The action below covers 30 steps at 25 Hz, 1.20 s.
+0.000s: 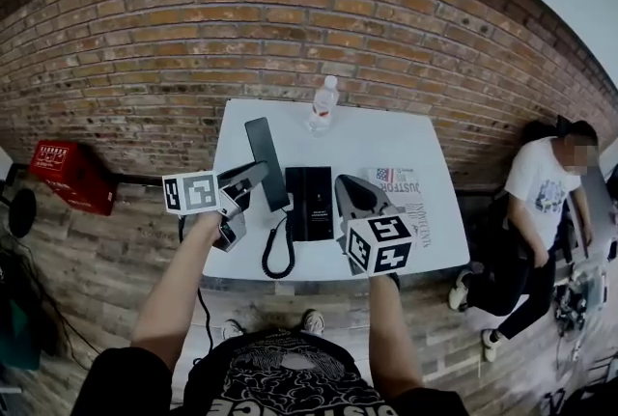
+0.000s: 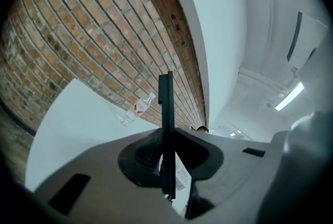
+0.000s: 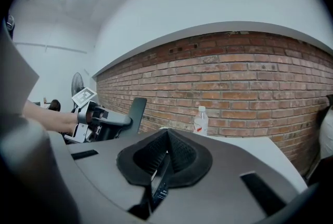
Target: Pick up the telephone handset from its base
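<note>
The black telephone handset (image 1: 264, 155) is lifted off the black base (image 1: 311, 204), and my left gripper (image 1: 257, 173) is shut on it near its lower end. In the left gripper view the handset (image 2: 166, 108) stands edge-on between the pads, which press on both its sides. A coiled black cord (image 1: 279, 256) hangs from it over the table's front edge. My right gripper (image 1: 353, 186) hovers beside the base's right edge with its jaws shut and nothing held; its pads meet at the tip (image 3: 167, 137). From there I see the handset (image 3: 136, 111) raised at the left.
A white table (image 1: 386, 139) stands against a brick wall. A water bottle (image 1: 323, 105) is at its back edge and printed papers (image 1: 398, 184) lie right of the base. A red crate (image 1: 66, 173) sits on the floor at left. A person (image 1: 543, 202) sits at right.
</note>
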Each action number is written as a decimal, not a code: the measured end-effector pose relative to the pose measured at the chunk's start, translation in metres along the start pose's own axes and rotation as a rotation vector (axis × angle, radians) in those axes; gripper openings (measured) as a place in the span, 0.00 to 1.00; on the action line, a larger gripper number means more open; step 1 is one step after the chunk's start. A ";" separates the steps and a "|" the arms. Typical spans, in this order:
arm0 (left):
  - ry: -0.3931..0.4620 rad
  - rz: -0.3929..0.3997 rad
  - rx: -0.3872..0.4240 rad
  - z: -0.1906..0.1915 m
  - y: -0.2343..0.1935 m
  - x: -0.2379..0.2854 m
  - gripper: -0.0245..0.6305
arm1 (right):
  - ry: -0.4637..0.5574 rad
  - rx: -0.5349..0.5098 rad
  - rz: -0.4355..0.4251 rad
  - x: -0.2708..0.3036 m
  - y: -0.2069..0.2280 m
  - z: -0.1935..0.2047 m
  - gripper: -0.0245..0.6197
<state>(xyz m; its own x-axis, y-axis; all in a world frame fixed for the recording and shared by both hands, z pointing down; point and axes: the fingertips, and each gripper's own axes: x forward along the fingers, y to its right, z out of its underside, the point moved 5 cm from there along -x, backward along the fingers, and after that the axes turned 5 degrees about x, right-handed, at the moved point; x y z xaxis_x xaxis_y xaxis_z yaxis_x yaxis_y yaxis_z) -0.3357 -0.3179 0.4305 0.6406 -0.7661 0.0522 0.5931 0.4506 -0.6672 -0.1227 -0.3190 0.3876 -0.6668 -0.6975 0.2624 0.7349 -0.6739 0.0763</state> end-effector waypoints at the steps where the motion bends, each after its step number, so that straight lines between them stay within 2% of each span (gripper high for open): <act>1: 0.016 -0.010 0.013 -0.005 0.003 -0.005 0.15 | 0.004 -0.004 -0.008 0.002 0.000 -0.003 0.04; 6: 0.093 -0.083 0.072 -0.025 0.013 -0.033 0.15 | 0.019 -0.013 -0.055 0.015 -0.006 -0.012 0.04; 14: 0.171 -0.267 0.192 -0.039 0.017 -0.079 0.15 | 0.071 -0.022 -0.101 0.031 -0.014 -0.030 0.04; 20: 0.211 -0.366 0.222 -0.038 0.019 -0.094 0.15 | 0.075 -0.040 -0.118 0.038 -0.017 -0.034 0.04; 26: 0.214 -0.426 0.257 -0.033 0.018 -0.098 0.15 | 0.074 -0.033 -0.116 0.041 -0.020 -0.032 0.04; 30: 0.202 -0.439 0.282 -0.032 0.020 -0.094 0.15 | 0.068 -0.026 -0.113 0.042 -0.019 -0.031 0.04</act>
<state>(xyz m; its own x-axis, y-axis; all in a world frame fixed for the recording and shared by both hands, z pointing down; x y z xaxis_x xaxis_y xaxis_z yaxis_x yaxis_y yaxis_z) -0.4000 -0.2515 0.3881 0.2145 -0.9695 0.1185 0.9086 0.1536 -0.3885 -0.1683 -0.3430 0.3677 -0.7529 -0.6309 0.1872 0.6515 -0.7548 0.0763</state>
